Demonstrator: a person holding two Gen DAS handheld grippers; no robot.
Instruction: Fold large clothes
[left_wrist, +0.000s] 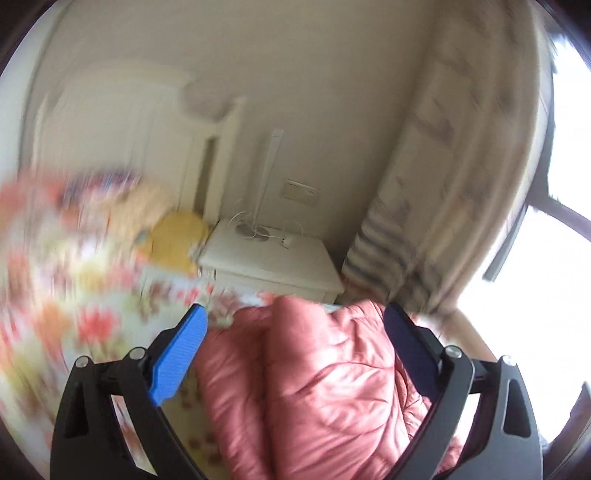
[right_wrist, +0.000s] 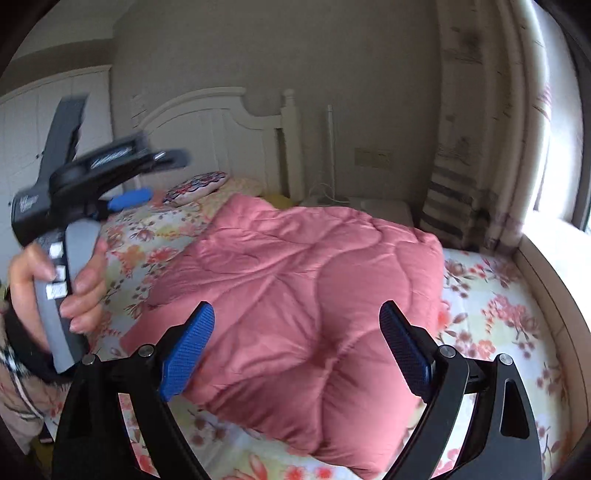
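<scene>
I see the pink quilted comforter (right_wrist: 295, 288) already folded into a thick bundle mid-bed. My left claw (left_wrist: 295, 347) and right claw (right_wrist: 297, 343) both gape wide above it, empty, so little seems left.

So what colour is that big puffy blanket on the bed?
The quilt is salmon pink with stitched wavy lines, clearest in the right wrist view.

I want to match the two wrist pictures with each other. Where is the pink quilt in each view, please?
Left wrist view: the pink quilt fills the bottom centre, seen between the open blue fingers of the left gripper.
Right wrist view: it lies folded on the flowered sheet, across the centre, beyond the open right gripper.
Shared landmark: the white nightstand beside the striped curtain.
</scene>
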